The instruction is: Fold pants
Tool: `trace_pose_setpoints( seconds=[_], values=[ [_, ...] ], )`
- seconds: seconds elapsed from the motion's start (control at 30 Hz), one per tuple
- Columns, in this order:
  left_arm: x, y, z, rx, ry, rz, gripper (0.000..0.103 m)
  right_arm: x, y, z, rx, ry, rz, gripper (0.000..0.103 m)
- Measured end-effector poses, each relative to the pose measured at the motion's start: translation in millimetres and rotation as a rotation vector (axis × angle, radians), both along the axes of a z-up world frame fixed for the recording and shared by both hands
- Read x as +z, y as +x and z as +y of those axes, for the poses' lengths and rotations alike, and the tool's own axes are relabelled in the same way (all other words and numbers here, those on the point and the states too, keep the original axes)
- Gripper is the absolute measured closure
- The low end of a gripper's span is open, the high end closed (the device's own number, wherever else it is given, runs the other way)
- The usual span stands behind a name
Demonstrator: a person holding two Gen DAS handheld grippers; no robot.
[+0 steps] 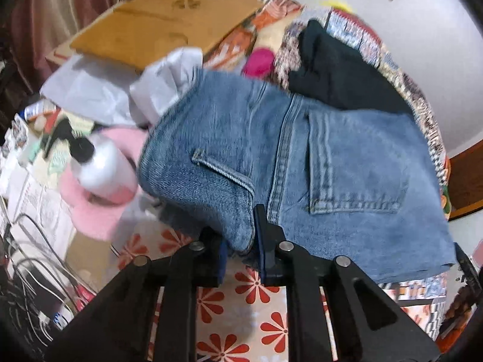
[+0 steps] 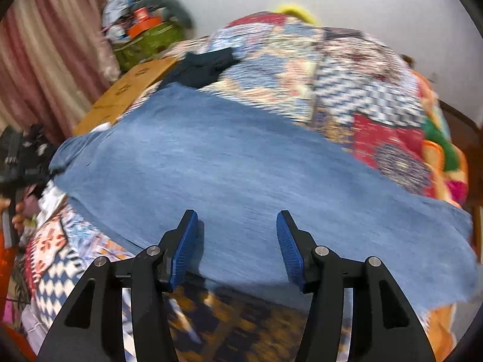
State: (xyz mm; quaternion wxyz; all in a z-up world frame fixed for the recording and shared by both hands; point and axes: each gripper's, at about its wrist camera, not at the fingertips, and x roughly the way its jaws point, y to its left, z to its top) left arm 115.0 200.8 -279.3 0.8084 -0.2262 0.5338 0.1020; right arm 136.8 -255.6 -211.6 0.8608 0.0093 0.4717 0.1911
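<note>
Blue denim pants [image 1: 332, 157] lie on a patchwork bedspread [image 2: 362, 90], seat side up, with a back pocket and belt loop showing in the left wrist view. My left gripper [image 1: 241, 247] is shut on a bunched corner of the pants near the waistband, and denim fills the narrow gap between its pads. In the right wrist view a broad stretch of the pants [image 2: 241, 166] runs across the bed. My right gripper [image 2: 237, 238] stands open just over the near edge of that denim, nothing pinched between its blue pads. The picture is blurred.
A dark garment [image 1: 341, 69] lies beyond the pants. Flat cardboard [image 1: 163, 21] and white plastic bags [image 1: 120, 87] sit at the back left. A white pump bottle [image 1: 102, 166] rests on a pink cushion [image 1: 90, 211] at left, above some cables [image 1: 36, 256]. A curtain [image 2: 45, 60] hangs at left.
</note>
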Motion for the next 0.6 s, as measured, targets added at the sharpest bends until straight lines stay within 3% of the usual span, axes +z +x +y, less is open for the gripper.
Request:
trace_pose_setpoints(
  seconds=[0.23,0.43,0.6],
  values=[
    [-9.4,1.3,3.2,0.041,-0.015,0.016,0.079,7.3,-24.1,-133.4,-0.361,-0.026,-0.012,0.045],
    [-6.2,7.5,-5.0,0.042,0.051,0.05,0.077,-13.3,-46.7,-243.2,-0.696,-0.02,0.034,0.045],
    [-4.4,9.2,-10.2,0.039,0.095,0.054,0.077,-43.4,-46.8,-289.2,-0.829,0.096,0.104,0.045]
  ],
)
